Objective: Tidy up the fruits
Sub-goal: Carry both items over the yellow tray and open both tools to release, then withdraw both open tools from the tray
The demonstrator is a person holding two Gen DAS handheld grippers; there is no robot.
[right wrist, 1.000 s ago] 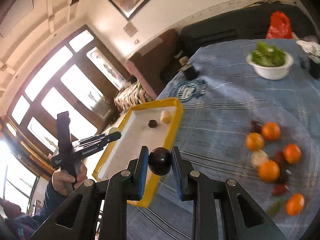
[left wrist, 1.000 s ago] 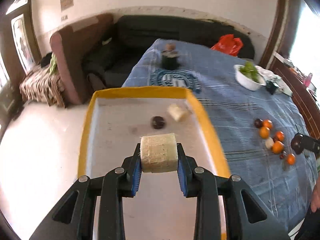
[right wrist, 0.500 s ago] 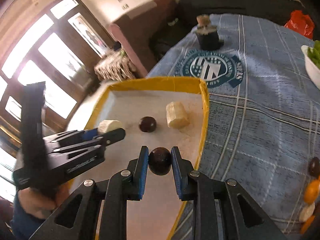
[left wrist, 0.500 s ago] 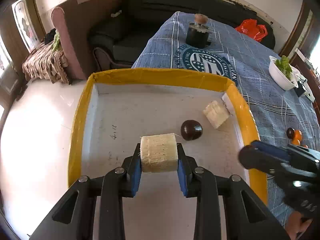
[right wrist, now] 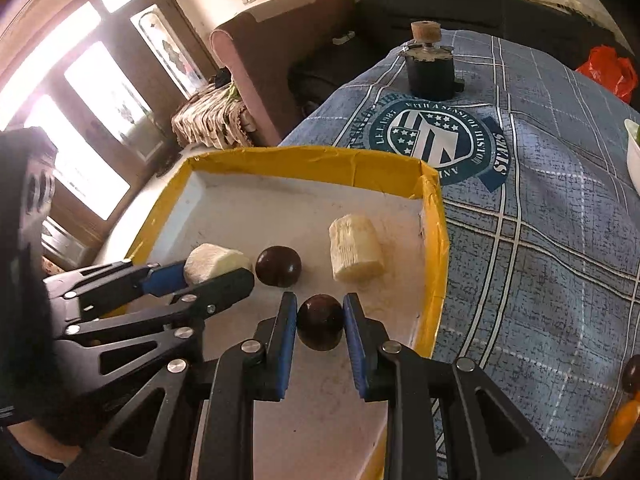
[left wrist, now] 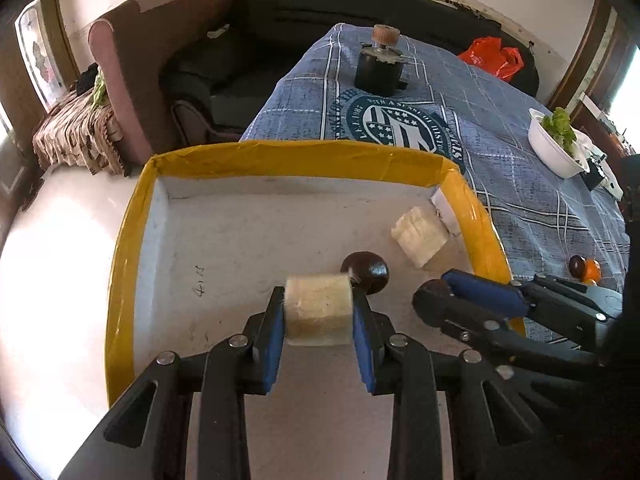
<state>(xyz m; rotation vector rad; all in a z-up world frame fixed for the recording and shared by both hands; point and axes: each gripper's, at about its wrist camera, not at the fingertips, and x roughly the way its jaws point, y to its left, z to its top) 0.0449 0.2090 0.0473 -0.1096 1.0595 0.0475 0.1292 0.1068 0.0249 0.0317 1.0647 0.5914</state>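
Note:
A yellow-rimmed white tray (left wrist: 292, 156) (right wrist: 304, 162) holds a dark round fruit (left wrist: 365, 273) (right wrist: 278, 266) and a pale banana piece (left wrist: 420, 236) (right wrist: 355, 249). My left gripper (left wrist: 319, 316) (right wrist: 216, 270) is shut on another pale banana piece (left wrist: 319, 314) (right wrist: 214, 264), low over the tray just left of the loose dark fruit. My right gripper (right wrist: 320, 322) (left wrist: 444, 296) is shut on a second dark round fruit (right wrist: 320, 322) (left wrist: 430, 294), low over the tray's right side. A few fruits (left wrist: 584, 268) (right wrist: 626, 400) lie on the blue cloth at far right.
A blue checked tablecloth (left wrist: 500, 128) covers the table. A black jar with a cork top (left wrist: 380, 64) (right wrist: 430, 64) stands at the far end. A white bowl of greens (left wrist: 556, 144) sits at the right. A red bag (left wrist: 492, 58) and a sofa lie beyond.
Both grippers have moved in low over the tray with their fruits still held. The right gripper has come from the fruit pile to the tray's right side, close beside the left one.

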